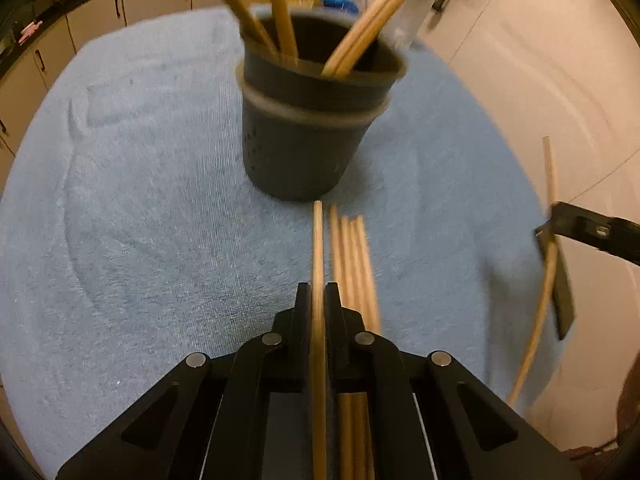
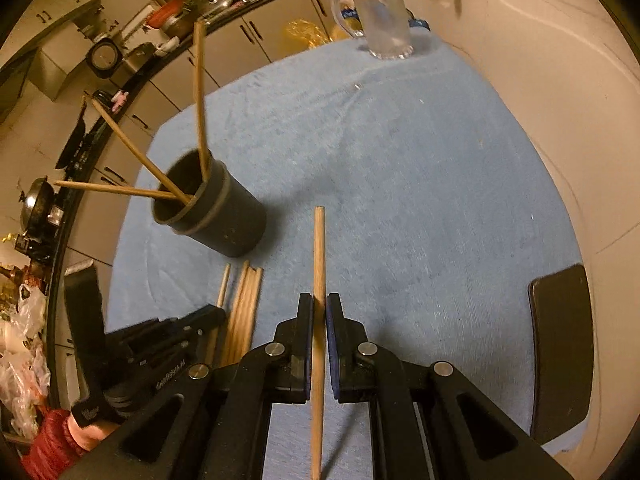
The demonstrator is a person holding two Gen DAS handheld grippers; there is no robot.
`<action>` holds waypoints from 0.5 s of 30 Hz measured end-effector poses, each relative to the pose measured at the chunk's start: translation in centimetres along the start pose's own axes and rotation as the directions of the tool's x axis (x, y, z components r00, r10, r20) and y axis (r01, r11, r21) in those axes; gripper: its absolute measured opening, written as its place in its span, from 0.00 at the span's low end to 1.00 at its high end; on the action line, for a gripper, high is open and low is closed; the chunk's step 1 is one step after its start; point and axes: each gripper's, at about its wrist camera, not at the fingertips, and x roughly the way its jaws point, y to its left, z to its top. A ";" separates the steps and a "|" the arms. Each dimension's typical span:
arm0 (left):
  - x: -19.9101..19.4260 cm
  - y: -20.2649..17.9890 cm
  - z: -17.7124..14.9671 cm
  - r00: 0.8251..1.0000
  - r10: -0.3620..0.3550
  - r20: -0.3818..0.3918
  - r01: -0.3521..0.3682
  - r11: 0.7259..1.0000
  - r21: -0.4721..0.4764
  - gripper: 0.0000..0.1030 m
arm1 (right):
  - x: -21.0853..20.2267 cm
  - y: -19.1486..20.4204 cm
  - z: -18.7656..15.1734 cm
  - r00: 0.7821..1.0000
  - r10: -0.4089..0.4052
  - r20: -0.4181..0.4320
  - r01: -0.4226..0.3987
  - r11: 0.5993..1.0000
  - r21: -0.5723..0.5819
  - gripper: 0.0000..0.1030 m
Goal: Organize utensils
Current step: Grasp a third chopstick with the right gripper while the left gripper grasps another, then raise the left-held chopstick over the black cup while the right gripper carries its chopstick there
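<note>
A dark grey holder cup [image 1: 308,120] stands on the blue towel [image 1: 140,200] with several wooden chopsticks leaning in it; it also shows in the right wrist view [image 2: 220,216]. My left gripper [image 1: 318,296] is shut on one wooden chopstick [image 1: 318,248], low over the towel just in front of the cup. Several loose chopsticks [image 1: 354,264] lie beside it on the towel. My right gripper [image 2: 319,306] is shut on another chopstick [image 2: 319,256], held above the towel to the right of the cup. It appears at the right edge of the left wrist view [image 1: 560,248].
A clear glass pitcher [image 2: 384,16] stands at the towel's far edge. A dark flat object [image 2: 560,344] lies at the towel's right edge. Kitchen cabinets [image 2: 248,40] and a cluttered counter run behind. A pale wall is to the right.
</note>
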 end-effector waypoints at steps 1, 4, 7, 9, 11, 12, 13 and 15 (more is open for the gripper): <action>-0.8 0.0 0.0 1.000 -0.008 0.024 0.008 1.000 -0.003 0.06 | -0.1 0.2 0.2 1.000 0.005 0.006 -0.005 1.000 -0.002 0.06; -4.0 -0.2 0.2 0.993 -0.016 0.113 0.017 1.000 -0.006 0.06 | -0.7 1.1 0.5 0.999 0.027 0.031 -0.026 1.000 -0.010 0.06; -6.6 -0.1 0.3 0.985 -0.021 0.171 0.021 1.000 -0.001 0.06 | -1.6 2.4 0.8 0.997 0.043 0.063 -0.041 0.999 -0.021 0.06; -8.3 0.1 0.4 0.979 -0.021 0.204 0.020 1.000 0.005 0.06 | -2.3 3.3 0.9 0.995 0.053 0.088 -0.051 0.998 -0.029 0.06; -10.0 0.3 0.3 0.971 -0.024 0.236 0.022 1.000 0.013 0.06 | -2.8 4.1 0.8 0.992 0.058 0.109 -0.054 0.998 -0.038 0.06; -10.8 0.5 0.2 0.969 -0.024 0.246 0.021 1.000 0.017 0.06 | -3.0 4.6 0.6 0.991 0.057 0.122 -0.053 0.998 -0.042 0.06; -11.6 0.6 0.1 0.966 -0.026 0.259 0.021 1.000 0.023 0.06 | -3.2 5.0 0.5 0.990 0.057 0.132 -0.051 0.998 -0.045 0.06; -12.8 0.9 -0.3 0.961 -0.029 0.274 0.022 0.999 0.030 0.06 | -3.5 5.7 0.1 0.988 0.052 0.147 -0.046 0.998 -0.049 0.06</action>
